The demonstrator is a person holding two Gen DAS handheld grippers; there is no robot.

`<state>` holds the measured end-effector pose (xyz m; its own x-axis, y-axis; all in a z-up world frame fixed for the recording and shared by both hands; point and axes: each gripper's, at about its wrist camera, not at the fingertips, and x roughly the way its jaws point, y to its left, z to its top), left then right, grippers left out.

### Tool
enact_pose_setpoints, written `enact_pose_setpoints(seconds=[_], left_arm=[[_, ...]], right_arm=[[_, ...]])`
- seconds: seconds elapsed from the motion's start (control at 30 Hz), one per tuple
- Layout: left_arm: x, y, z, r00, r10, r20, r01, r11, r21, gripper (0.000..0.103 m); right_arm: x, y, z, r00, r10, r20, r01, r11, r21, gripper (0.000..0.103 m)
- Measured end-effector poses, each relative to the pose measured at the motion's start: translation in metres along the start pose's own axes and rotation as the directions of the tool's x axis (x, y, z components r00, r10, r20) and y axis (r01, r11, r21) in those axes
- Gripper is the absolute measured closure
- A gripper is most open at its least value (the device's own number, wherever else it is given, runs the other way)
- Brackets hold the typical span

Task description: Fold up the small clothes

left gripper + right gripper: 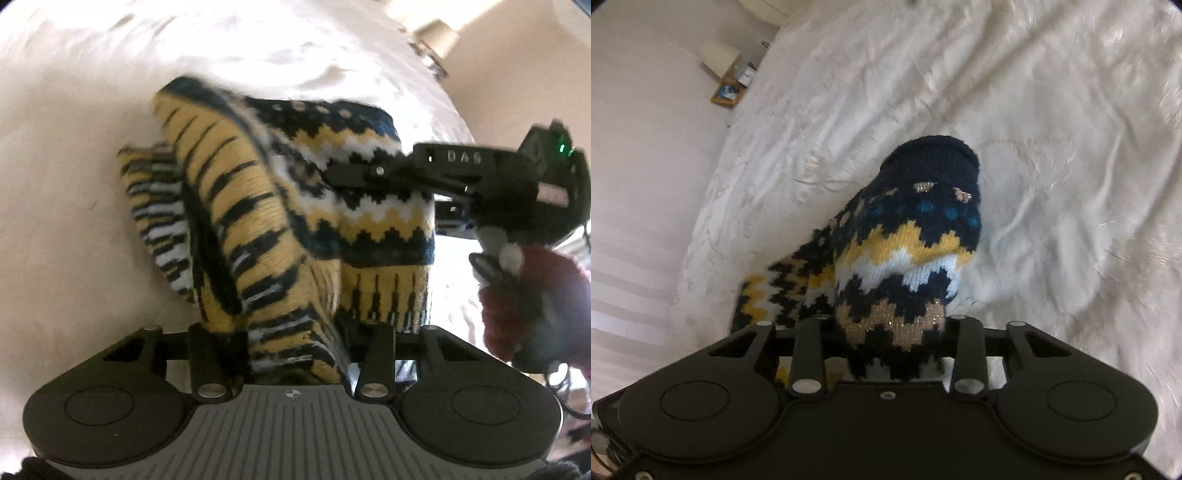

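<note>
Left wrist view, garment: a small knitted garment with navy, yellow and white zigzag bands (258,229) lies bunched on the white rumpled bed cover (74,166), rising straight ahead of the left gripper (295,354).
Left wrist view, jaws: clenched on a fold of the knit; the fingertips are buried under the cloth.
Left wrist view, hidden: motion blur smears the garment's stripes; the far right is cut off by the right gripper (351,173) and a hand in a dark red glove (517,302).
Left wrist view, room: bare bed cover spreads left and beyond the jaws.
Right wrist view, garment: its navy end (931,162) stands ahead of the right gripper (890,354).
Right wrist view, jaws: grasping the knit, tips covered.
Right wrist view, hidden: things on a small wooden stand (726,94) far left are too blurred to make out.
Right wrist view, room: open cover lies right and ahead; the bed's edge runs left.
</note>
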<state>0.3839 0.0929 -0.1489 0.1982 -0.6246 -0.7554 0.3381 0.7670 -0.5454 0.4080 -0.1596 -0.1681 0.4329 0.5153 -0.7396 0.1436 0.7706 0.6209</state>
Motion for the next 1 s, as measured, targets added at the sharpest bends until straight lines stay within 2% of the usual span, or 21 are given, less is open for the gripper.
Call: enact_pose_setpoints(seconds=[0.1, 0.23, 0.37, 0.5, 0.63, 0.8, 1.0], left_arm=[[-0.017, -0.017, -0.003, 0.999, -0.042, 0.032, 0.043, 0.999, -0.006, 0.062], [-0.041, -0.056, -0.018, 0.995, -0.077, 0.059, 0.073, 0.995, 0.074, 0.062], [-0.06, -0.09, -0.046, 0.99, -0.121, 0.072, 0.112, 0.988, 0.109, 0.062], [-0.068, -0.122, -0.079, 0.988, -0.142, 0.058, 0.133, 0.983, 0.129, 0.062], [-0.065, -0.148, -0.114, 0.991, -0.131, 0.031, 0.126, 0.984, 0.122, 0.062], [-0.048, -0.179, -0.158, 0.997, -0.078, 0.018, 0.076, 0.994, 0.072, 0.062], [-0.017, -0.215, -0.179, 0.998, -0.015, 0.056, 0.015, 1.0, -0.008, 0.062]], right_arm=[[-0.035, 0.012, -0.015, 0.998, 0.019, 0.053, -0.019, 1.0, -0.003, 0.058], [-0.085, 0.026, -0.037, 0.994, 0.013, 0.107, -0.01, 1.0, -0.03, 0.058], [-0.137, 0.022, -0.062, 0.989, 0.018, 0.148, -0.015, 1.0, -0.024, 0.057], [-0.168, 0.015, -0.089, 0.985, 0.015, 0.169, -0.013, 1.0, -0.01, 0.057], [-0.19, -0.005, -0.118, 0.988, 0.021, 0.154, -0.022, 1.0, 0.006, 0.057], [-0.206, -0.038, -0.147, 0.994, 0.056, 0.091, -0.056, 0.998, -0.001, 0.057], [-0.224, -0.07, -0.163, 0.995, 0.102, 0.021, -0.1, 0.993, -0.062, 0.057]])
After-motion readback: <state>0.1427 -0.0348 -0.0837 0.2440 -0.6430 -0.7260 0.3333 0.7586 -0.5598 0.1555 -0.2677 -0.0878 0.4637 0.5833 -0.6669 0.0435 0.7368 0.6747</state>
